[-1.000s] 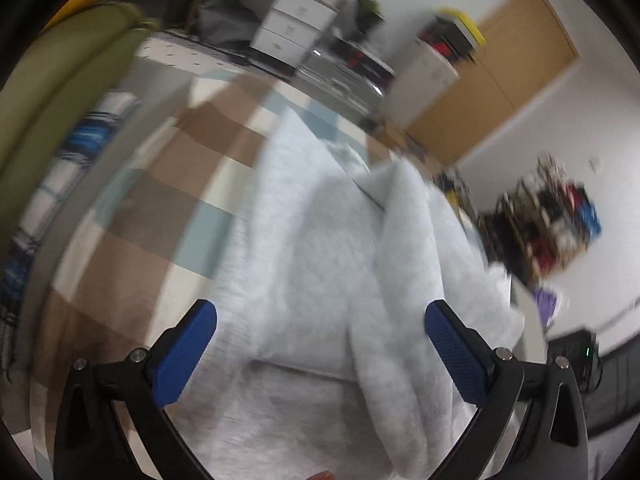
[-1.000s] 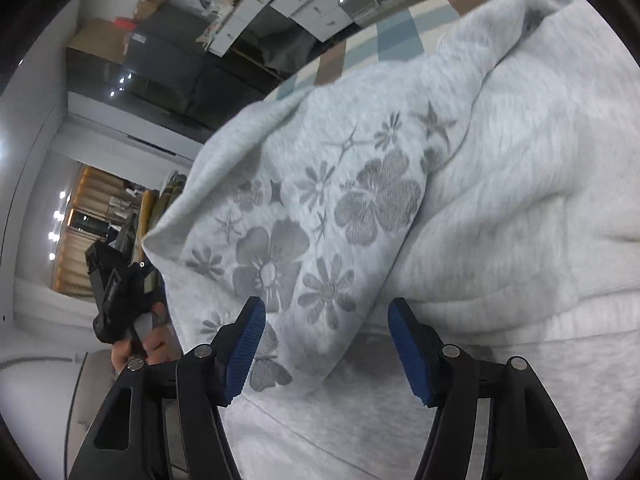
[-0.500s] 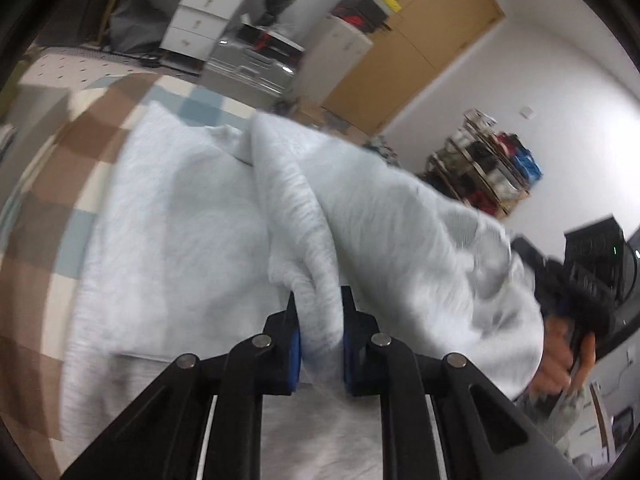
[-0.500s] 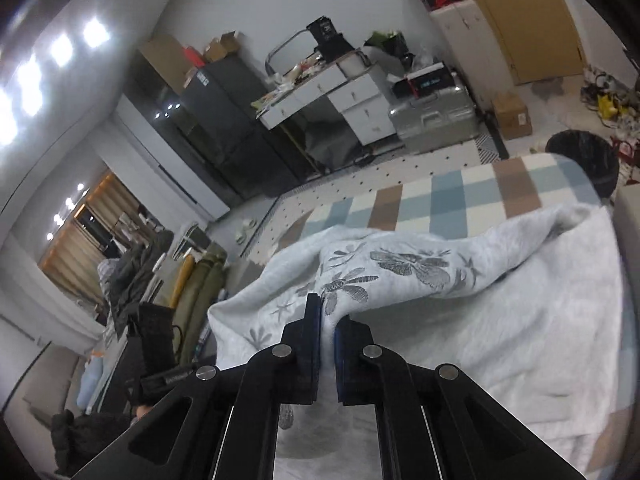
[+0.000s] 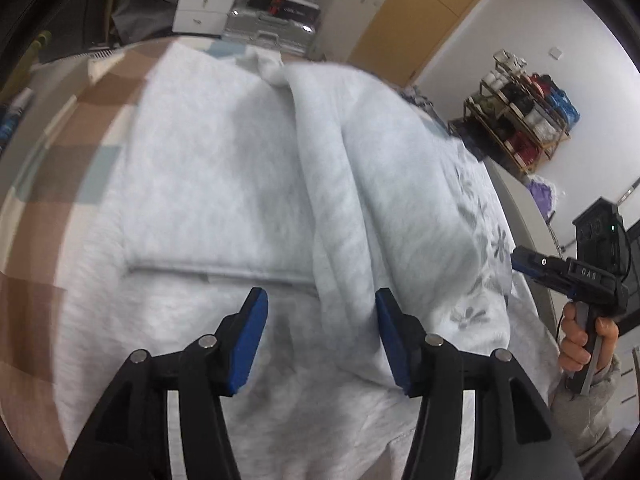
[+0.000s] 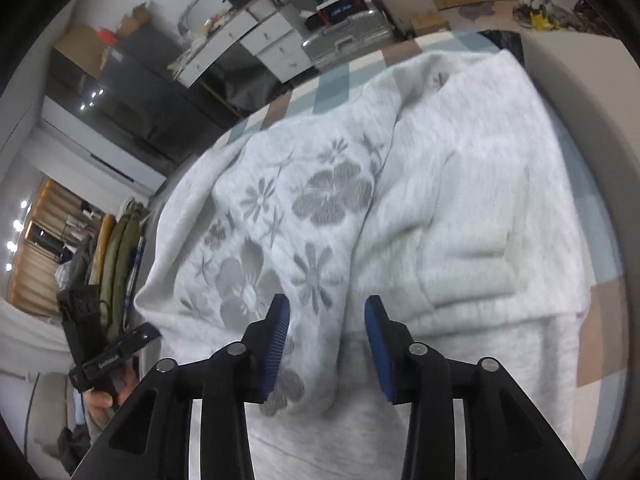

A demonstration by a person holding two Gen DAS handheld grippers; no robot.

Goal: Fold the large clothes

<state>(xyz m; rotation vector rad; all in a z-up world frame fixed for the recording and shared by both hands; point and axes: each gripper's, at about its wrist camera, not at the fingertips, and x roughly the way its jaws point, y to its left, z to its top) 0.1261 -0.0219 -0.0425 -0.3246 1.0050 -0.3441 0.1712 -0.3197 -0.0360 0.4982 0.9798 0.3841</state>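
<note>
- Fleecy pale-grey sweatshirt (image 5: 224, 184) (flower print on the folded-over sleeve (image 6: 280, 232)) lies on a checked bed cover (image 5: 60, 152).
- Left gripper (image 5: 318, 334) and right gripper (image 6: 326, 334) point downward over it, jaws just opened, released, pads off the cloth.

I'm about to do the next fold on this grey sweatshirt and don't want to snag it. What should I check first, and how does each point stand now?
1. Left gripper released: ok, its jaws have just been opening and the fingers stand off the cloth.
2. Right gripper released: ok, jaws just opening, nothing pinched.
3. Flower-print panel folded over the sweatshirt: ok, it lies on the body.
4. Fold flat: not ok, a raised ridge runs down the middle.
5. Sweatshirt fully on the checked cover: cannot tell, near edge is hidden.
</note>
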